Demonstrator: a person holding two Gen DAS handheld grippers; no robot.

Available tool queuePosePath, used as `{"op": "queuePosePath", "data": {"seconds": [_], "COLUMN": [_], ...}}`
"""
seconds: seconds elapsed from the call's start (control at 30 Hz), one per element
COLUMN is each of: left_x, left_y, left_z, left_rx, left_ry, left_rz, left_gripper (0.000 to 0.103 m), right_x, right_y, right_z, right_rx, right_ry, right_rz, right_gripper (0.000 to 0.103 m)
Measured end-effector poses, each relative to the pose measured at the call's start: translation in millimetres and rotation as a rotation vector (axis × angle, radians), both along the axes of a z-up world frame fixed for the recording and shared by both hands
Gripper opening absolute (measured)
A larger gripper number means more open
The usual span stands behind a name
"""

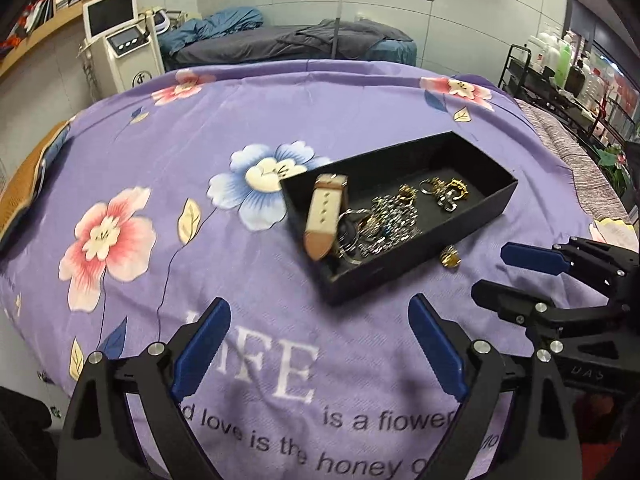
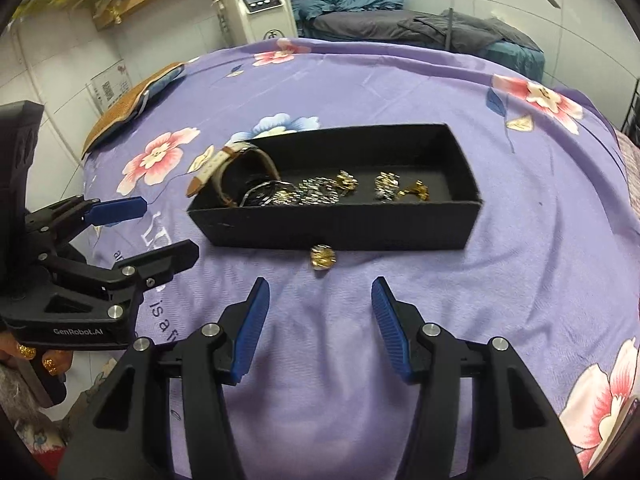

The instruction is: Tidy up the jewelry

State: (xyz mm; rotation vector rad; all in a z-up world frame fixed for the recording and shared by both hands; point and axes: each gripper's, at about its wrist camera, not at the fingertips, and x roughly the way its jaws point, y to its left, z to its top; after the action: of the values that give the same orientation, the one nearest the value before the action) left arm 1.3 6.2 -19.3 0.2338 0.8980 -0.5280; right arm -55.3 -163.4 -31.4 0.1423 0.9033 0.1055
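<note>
Your right gripper [image 2: 318,320] sits low in the frame with its blue pads spread wide and nothing between them, lined up on the small gold piece [image 2: 322,257] lying on the purple bedspread [image 2: 540,260] just in front of the black tray [image 2: 336,228]; that looks like the one stray item left outside, so the open stance makes sense as an approach. Your left gripper [image 1: 320,344] is likewise wide open and empty at the bottom of its view, held back from the tray, probably to keep out of the way. Inside the tray, the cream watch strap [image 1: 326,216] leans over the left end wall, with a tangle of silver chain [image 1: 394,216] mid-tray and gold earrings [image 1: 448,194] toward the right. Whether the stray piece is a ring or an earring is too small to tell, and the heap under the strap is hard to separate
</note>
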Motion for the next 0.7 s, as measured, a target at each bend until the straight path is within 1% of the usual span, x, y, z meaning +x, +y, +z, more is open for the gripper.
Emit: {"op": "queuePosePath", "data": {"seconds": [0.07,0.17,0.27,0.43,0.57,0.7], "left_x": [1,1,-1,-2,-3,-3], "left_y": [5,8,6,1,-2,-3], "left_z": [-2,-4,-5,-8,-10,-10], "left_rx": [-0.009,-0.015,-0.017,-0.012,-0.002,0.003], "left_ry": [0.011,0.020,0.014,0.030,0.031,0.034], "left_rz": [0.013,0.019,0.019,0.011,0.012,0.017], "left_gripper": [0.091,0.091,0.091,0.091,0.091,0.091], "right_x": [3,10,17,24,25,26], "right_y": [6,11,15,18,18,13], "right_z": [-1,-6,-11,-19,-20,-20], "right_rx": [-0.004,-0.011,-0.029,-0.056,-0.092,-0.068], "right_ry": [0.000,0.014,0.027,0.042,0.040,0.039], "right_rz": [0.018,0.034,0.033,0.014,-0.008,-0.016], "right_gripper": [0.044,0.038,0.034,0.030,0.014,0.013]}}
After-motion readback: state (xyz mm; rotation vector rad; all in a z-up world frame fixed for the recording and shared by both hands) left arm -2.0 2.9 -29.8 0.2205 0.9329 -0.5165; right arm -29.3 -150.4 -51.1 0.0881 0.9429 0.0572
